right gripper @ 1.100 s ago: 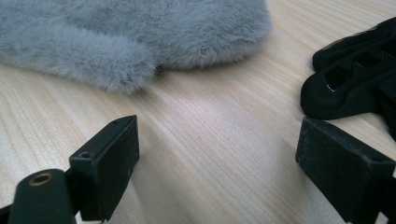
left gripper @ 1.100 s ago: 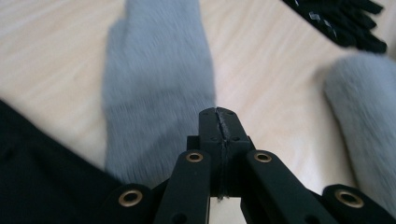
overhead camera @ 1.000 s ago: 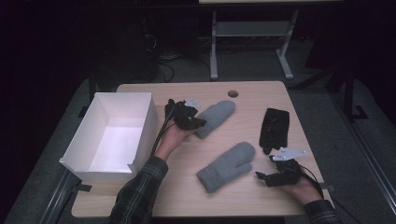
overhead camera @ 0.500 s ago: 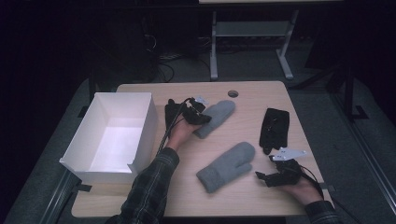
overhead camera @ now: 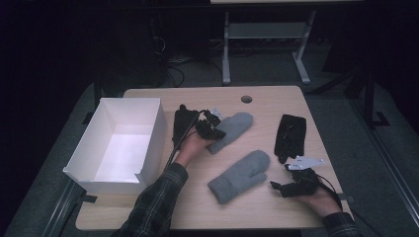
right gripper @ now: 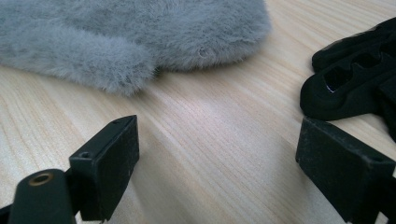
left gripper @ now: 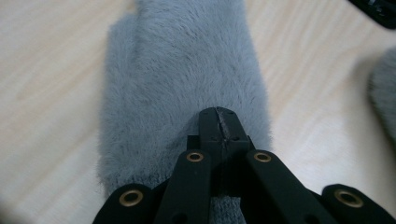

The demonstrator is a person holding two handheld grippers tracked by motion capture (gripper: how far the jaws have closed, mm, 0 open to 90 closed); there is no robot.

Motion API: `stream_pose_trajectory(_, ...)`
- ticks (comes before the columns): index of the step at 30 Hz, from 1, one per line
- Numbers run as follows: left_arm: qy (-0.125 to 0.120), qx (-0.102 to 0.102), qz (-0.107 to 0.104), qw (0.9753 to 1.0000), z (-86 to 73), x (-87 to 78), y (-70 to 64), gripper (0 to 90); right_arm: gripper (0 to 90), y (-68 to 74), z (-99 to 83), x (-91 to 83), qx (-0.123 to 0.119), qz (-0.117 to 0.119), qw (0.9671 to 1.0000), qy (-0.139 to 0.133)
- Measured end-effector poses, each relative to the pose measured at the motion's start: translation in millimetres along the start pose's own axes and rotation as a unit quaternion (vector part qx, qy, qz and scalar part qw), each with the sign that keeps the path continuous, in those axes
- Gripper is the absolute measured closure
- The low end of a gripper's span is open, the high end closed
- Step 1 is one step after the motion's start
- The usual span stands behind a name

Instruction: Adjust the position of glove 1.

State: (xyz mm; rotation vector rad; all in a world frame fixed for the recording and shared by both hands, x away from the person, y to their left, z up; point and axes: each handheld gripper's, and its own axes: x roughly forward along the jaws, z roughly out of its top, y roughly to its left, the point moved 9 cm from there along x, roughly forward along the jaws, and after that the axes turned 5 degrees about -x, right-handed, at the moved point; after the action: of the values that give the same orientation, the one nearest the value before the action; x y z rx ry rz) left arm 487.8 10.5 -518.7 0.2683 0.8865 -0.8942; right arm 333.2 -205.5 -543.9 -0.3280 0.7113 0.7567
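Two grey furry mittens lie on the wooden table (overhead camera: 267, 101): one at mid-table (overhead camera: 233, 127), one nearer the front (overhead camera: 239, 175). My left gripper (overhead camera: 213, 130) sits on the cuff end of the mid-table mitten (left gripper: 182, 79). Its jaws (left gripper: 219, 122) are shut, with grey fur pinched at the tips. My right gripper (overhead camera: 277, 186) rests low at the front right, open (right gripper: 219, 154), with bare wood between its jaws. The front mitten (right gripper: 130, 37) lies just ahead of it, and a black glove (right gripper: 350, 79) is to its right.
A white open box (overhead camera: 121, 143) stands at the table's left side. One black glove (overhead camera: 184, 122) lies by my left hand, another (overhead camera: 290, 136) at the right. A round hole (overhead camera: 246, 99) sits near the far edge. Dark floor, cables and a stand lie beyond.
My left hand has shifted a little to the right, onto the mid-table mitten's cuff. The right gripper and the other things have stayed put.
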Motion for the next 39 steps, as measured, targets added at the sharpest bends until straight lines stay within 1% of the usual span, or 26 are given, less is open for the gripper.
stream_pose_trajectory(1,0.0,0.0,0.0,1.0,0.0,0.0,0.0,89.8,13.2,0.0,0.0,0.0,0.0,0.0,1.0,0.0)
stream_pose_trajectory(3,0.003,-0.001,-0.006,1.0,-4.1,-2.1,-5.9,89.8,13.2,0.0,0.0,0.0,0.0,0.0,1.0,0.0)
stream_pose_trajectory(6,-0.003,-0.007,-0.014,0.9999,-9.1,-4.3,-16.2,89.8,13.2,0.0,0.0,0.0,0.0,0.0,1.0,0.0)
stream_pose_trajectory(7,-0.004,-0.01,-0.019,0.9998,-12.6,-6.3,-23.3,89.8,13.2,0.0,-0.1,0.0,0.0,0.0,1.0,0.0)
stream_pose_trajectory(9,-0.002,-0.008,-0.019,0.9998,-14.7,-7.5,-26.1,89.8,13.2,0.0,-0.1,0.0,0.0,0.0,1.0,0.0)
stream_pose_trajectory(11,-0.006,-0.012,-0.021,0.9997,-20.2,-10.8,-35.3,89.8,13.2,0.0,-0.1,-0.1,0.0,-0.001,1.0,0.0)
stream_pose_trajectory(13,-0.012,-0.017,-0.02,0.9996,-21.6,-11.1,-38.6,89.8,13.2,0.0,-0.1,-0.1,0.0,-0.001,1.0,0.0)
stream_pose_trajectory(14,-0.01,-0.012,-0.018,0.9997,-24.2,-12.5,-40.4,89.8,13.2,0.0,-0.1,-0.1,0.0,-0.001,1.0,0.0)
stream_pose_trajectory(17,-0.014,-0.013,-0.019,0.9996,-29.9,-15.6,-48.8,89.8,13.2,0.0,-0.1,-0.1,0.0,-0.001,1.0,0.0)
stream_pose_trajectory(18,-0.013,-0.012,-0.02,0.9996,-34.1,-18.0,-52.9,89.8,13.2,0.0,-0.1,-0.1,0.0,-0.001,1.0,0.001)
stream_pose_trajectory(21,-0.009,-0.013,-0.022,0.9996,-37.7,-20.7,-55.9,89.8,13.2,0.0,-0.1,-0.1,0.0,-0.001,1.0,0.0)
stream_pose_trajectory(23,-0.01,-0.013,-0.029,0.9995,-39.1,-23.2,-58.7,89.7,13.2,0.0,-0.1,-0.1,0.0,-0.001,1.0,0.0)
stream_pose_trajectory(24,-0.015,-0.007,-0.031,0.9994,-36.8,-27.6,-58.0,89.4,13.2,0.0,-0.1,-0.1,0.001,-0.001,1.0,0.0)
stream_pose_trajectory(25,-0.025,-0.01,-0.033,0.9991,-33.5,-29.5,-57.2,88.0,13.2,0.0,-0.1,-0.1,0.001,-0.001,1.0,0.0)
stream_pose_trajectory(26,-0.025,-0.01,-0.033,0.9991,-33.5,-29.5,-57.2,85.7,13.2,0.0,-0.1,-0.1,0.001,-0.001,1.0,0.0)
stream_pose_trajectory(28,-0.031,-0.008,-0.028,0.9991,-27.6,-33.8,-51.4,83.7,13.2,0.0,-0.1,-0.1,0.001,-0.001,1.0,0.001)
stream_pose_trajectory(29,-0.035,-0.006,-0.023,0.9991,-24.1,-36.0,-46.8,82.0,13.2,0.0,-0.1,-0.1,0.001,-0.001,1.0,0.0)
stream_pose_trajectory(30,-0.041,-0.01,-0.018,0.999,-17.2,-39.8,-35.9,79.2,13.2,0.0,-0.1,-0.1,0.001,-0.001,1.0,0.001)
stream_pose_trajectory(31,-0.041,-0.01,-0.018,0.999,-17.2,-39.8,-35.9,78.2,13.2,0.0,-0.1,-0.1,0.001,-0.001,1.0,0.001)
stream_pose_trajectory(32,-0.045,-0.016,-0.015,0.9987,-10.5,-41.8,-23.9,76.7,13.2,0.0,-0.1,-0.1,0.001,-0.001,1.0,0.0)
stream_pose_trajectory(33,-0.045,-0.016,-0.015,0.9987,-10.5,-41.8,-23.9,74.5,13.2,0.0,-0.1,-0.1,0.001,-0.001,1.0,0.0)
stream_pose_trajectory(34,-0.045,-0.022,-0.014,0.9986,-7.7,-41.4,-18.5,74.5,13.2,0.0,-0.1,-0.1,0.001,-0.001,1.0,0.0)
stream_pose_trajectory(35,-0.042,-0.026,-0.015,0.9987,-5.8,-40.3,-13.5,67.4,13.2,0.0,-0.1,0.0,0.001,-0.001,1.0,0.0)
stream_pose_trajectory(36,-0.041,-0.04,-0.022,0.9981,-2.7,-35.3,-8.2,65.6,13.2,0.0,-0.1,-0.1,0.001,-0.001,1.0,0.0)
stream_pose_trajectory(37,-0.033,-0.038,-0.022,0.9985,-2.6,-32.7,-6.3,63.7,13.2,0.0,-0.1,0.0,0.0,-0.001,1.0,0.0)
stream_pose_trajectory(39,-0.032,-0.039,-0.023,0.9984,-1.5,-29.4,-6.0,60.8,13.2,0.0,-0.1,0.0,0.001,-0.001,1.0,0.0)
